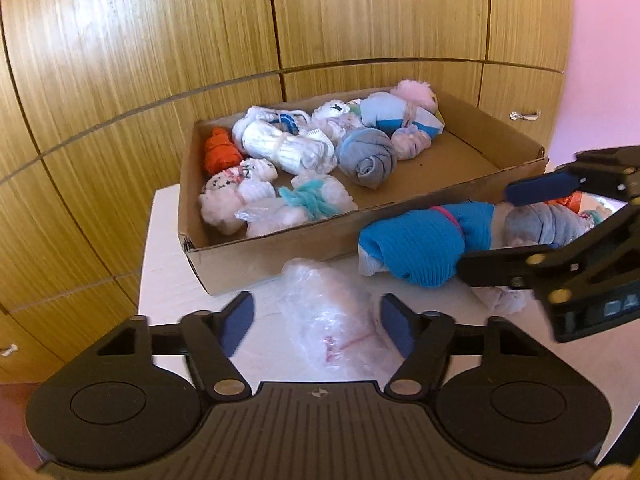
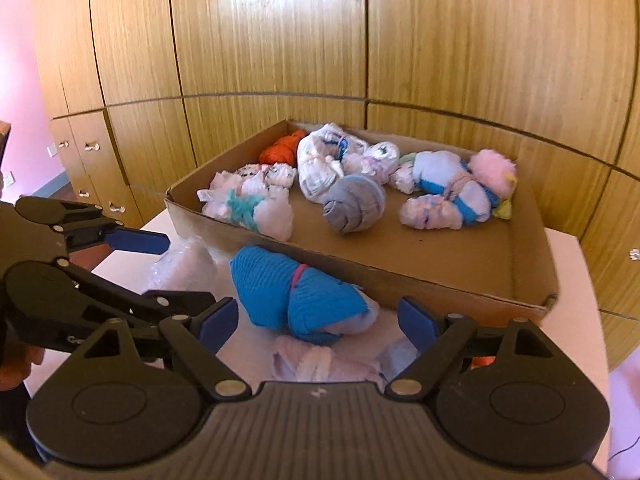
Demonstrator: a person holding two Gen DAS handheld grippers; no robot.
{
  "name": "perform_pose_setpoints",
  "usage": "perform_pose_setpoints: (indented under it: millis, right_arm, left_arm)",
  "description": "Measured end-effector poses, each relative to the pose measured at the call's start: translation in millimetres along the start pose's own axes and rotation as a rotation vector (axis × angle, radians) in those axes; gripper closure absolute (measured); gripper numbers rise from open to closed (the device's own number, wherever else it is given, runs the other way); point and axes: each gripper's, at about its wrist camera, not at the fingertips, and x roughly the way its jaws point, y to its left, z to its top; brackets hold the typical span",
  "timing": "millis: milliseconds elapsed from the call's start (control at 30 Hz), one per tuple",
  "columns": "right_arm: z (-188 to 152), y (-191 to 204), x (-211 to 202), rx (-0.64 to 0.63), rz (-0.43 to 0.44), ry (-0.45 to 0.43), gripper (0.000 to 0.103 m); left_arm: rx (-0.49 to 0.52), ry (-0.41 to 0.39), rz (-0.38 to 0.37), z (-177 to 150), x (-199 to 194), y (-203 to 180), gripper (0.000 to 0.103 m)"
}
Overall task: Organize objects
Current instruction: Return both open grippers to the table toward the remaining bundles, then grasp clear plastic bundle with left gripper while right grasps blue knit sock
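A shallow cardboard box (image 1: 280,256) sits on the white table (image 1: 168,264), holding a jumble of rolled sock bundles: an orange one (image 1: 219,150) in the far left corner, a grey-and-blue roll (image 1: 370,156) near the middle, a white bundle (image 1: 288,146), a bagged one tied with teal yarn (image 1: 308,200), and a fluffy pink one (image 1: 412,94) at the far side. Outside the box, just by its near wall, the bright blue sock bundle (image 2: 296,300) lies on the table between the parted, untouching jaws of the right gripper (image 2: 318,318). The left gripper (image 1: 316,326) stands partly open astride a clear plastic-wrapped bundle (image 1: 332,320), its pads not pressing on it.
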Motion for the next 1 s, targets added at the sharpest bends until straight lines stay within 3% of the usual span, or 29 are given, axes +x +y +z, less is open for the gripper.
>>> perform_pose_setpoints:
  millis: [200, 467, 767, 1000]
  right_arm:
    - [3, 4, 14, -0.037, 0.024, 0.026, 0.028]
    - [2, 9, 16, -0.092, 0.056, 0.034, 0.039]
    - [2, 11, -17, -0.044, 0.077, -0.035, 0.039]
    - [18, 1, -46, -0.049, 0.058, -0.081, 0.039]
  left_arm:
    - [-0.001, 0.031, -0.031, -4, 4, 9, 0.054]
    - [0.005, 0.024, -0.057, -6, 6, 15, 0.058]
    - [0.031, 0.009, -0.042, -4, -7, 15, 0.059]
    - [0.063, -0.023, -0.069, 21, -25, 8, 0.061]
